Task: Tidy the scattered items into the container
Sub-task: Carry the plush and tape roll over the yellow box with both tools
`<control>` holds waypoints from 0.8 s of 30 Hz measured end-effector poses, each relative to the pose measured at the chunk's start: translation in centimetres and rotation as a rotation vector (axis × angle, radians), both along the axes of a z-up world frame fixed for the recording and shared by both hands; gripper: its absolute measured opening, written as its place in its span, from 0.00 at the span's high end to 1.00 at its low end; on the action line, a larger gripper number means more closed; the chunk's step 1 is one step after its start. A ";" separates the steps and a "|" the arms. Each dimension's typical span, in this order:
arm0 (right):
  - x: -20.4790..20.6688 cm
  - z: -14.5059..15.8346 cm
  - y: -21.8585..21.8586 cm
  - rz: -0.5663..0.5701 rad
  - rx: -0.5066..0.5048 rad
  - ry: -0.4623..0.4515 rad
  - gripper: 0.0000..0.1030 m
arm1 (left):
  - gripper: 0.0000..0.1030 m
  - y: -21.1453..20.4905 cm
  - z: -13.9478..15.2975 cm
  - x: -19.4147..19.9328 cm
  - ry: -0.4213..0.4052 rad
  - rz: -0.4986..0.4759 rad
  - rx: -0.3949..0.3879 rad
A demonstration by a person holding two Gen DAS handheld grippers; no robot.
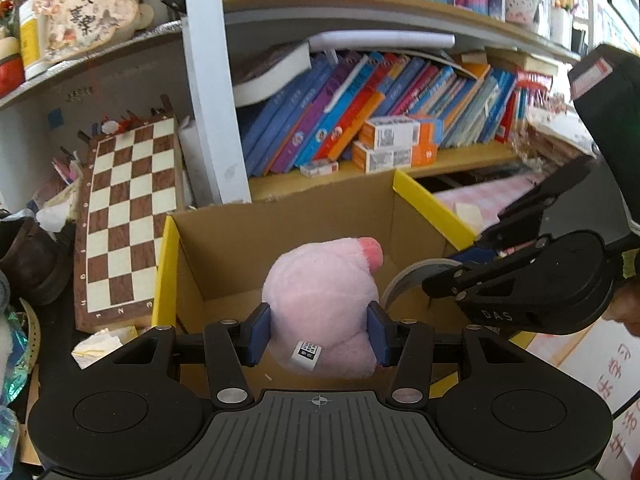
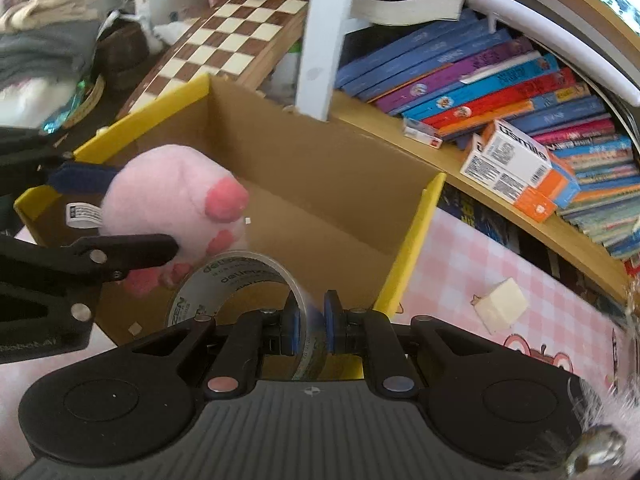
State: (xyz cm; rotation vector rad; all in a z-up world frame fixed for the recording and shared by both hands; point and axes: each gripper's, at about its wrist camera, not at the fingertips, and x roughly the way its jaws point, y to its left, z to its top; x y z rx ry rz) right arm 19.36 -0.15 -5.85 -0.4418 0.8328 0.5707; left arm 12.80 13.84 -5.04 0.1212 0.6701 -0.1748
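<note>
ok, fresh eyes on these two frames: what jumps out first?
The pink plush paw, clamped in the left hand-held gripper above the open cardboard box with yellow-edged flaps. Beside it, the right hand-held gripper pinches the wall of a clear tape roll over the same box. Behind, a chessboard leans by a shelf of bright books.

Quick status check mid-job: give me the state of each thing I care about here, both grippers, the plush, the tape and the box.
Left gripper: jaws shut on the pink plush toy, over the box.
Pink plush toy: held in the air, above the box opening.
Right gripper: jaws shut on the tape roll's wall.
Tape roll: held on edge, at the box's near rim.
Cardboard box: open, flaps up; the floor in view is bare.
</note>
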 end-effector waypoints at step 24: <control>1.7 -2.5 2.8 0.130 -0.079 0.085 0.88 | 0.52 0.8 -1.2 1.1 0.076 0.005 0.026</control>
